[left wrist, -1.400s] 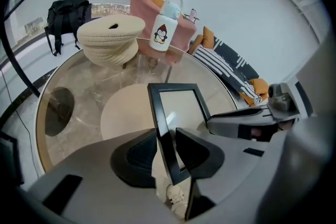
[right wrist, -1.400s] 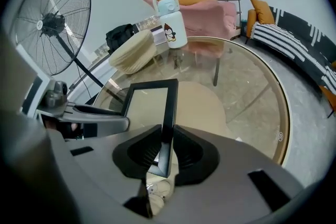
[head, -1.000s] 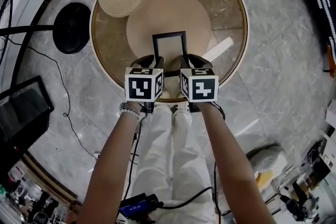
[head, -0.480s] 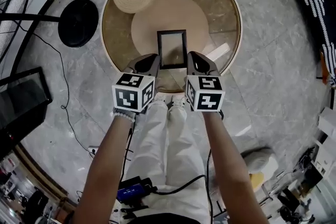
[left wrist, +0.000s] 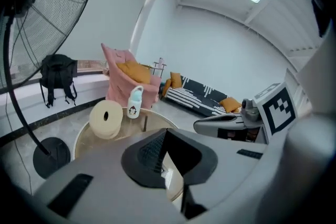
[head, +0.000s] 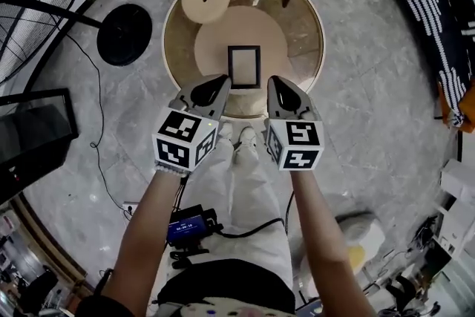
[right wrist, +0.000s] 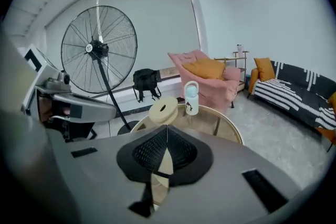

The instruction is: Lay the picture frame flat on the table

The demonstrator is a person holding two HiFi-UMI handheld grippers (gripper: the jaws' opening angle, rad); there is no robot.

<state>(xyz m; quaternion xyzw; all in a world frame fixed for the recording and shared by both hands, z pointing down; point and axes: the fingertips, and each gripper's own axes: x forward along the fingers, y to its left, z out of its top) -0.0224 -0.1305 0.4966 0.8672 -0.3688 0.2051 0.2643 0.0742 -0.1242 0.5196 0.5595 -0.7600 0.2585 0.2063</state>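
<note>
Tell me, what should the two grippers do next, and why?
Probably just pull both back and rest. The picture frame already lies flat on the round table, and the left gripper and right gripper hang clear of it, fingers shut with nothing in them.

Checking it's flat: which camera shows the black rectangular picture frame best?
Head view: the black rectangular picture frame lies whole on the round table. The left claw and right claw, both shut, block it in their own views.
</note>
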